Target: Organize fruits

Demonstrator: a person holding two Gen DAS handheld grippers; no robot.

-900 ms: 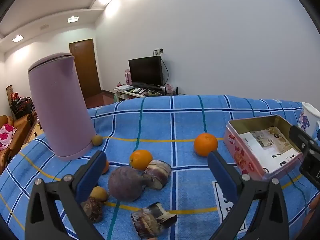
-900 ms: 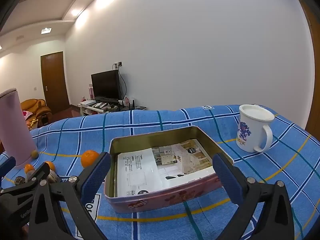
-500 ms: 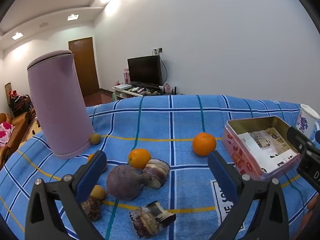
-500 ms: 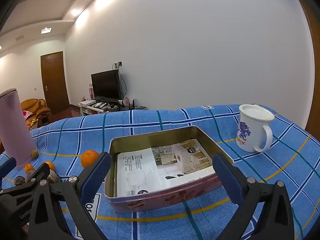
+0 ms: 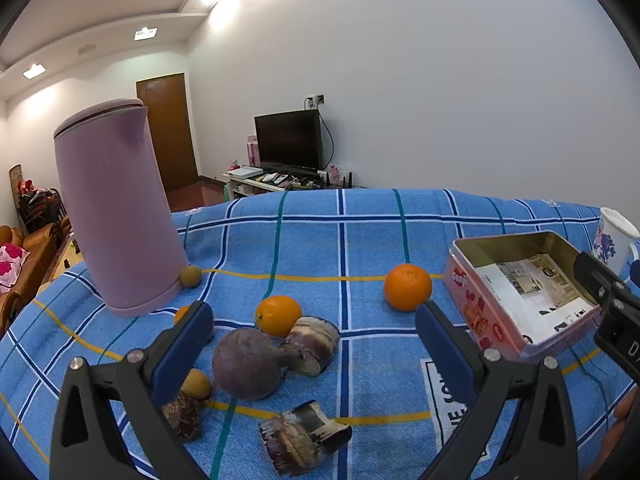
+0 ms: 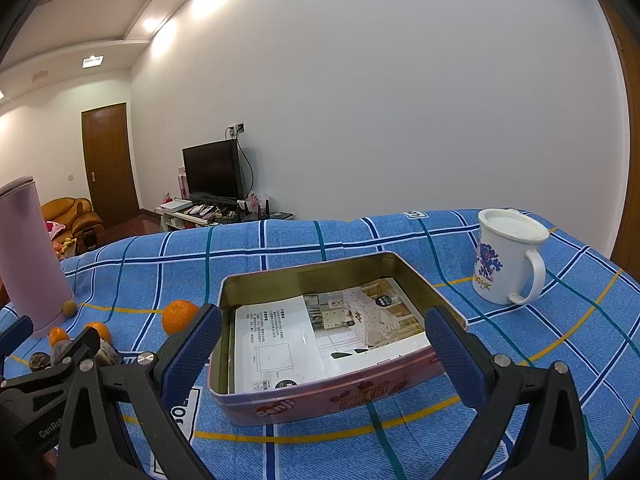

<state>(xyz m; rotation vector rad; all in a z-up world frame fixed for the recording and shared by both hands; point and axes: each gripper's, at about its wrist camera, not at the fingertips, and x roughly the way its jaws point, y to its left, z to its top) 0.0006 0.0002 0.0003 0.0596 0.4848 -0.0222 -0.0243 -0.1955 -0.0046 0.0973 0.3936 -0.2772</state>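
Oranges (image 5: pixel 407 286) lie loose on the table (image 5: pixel 340 240), tin (image 6: pixel 320 396) alongside. Left hand-held gripper (image 5: pixel 312 334) and right hand-held gripper (image 6: pixel 324 340) gape wide, empty. Centre jaws on one orange; squeeze gently.

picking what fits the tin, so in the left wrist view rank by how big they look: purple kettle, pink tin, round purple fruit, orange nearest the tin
1. purple kettle
2. pink tin
3. round purple fruit
4. orange; it lies farther from the camera than the purple fruit, so that order is unsure.
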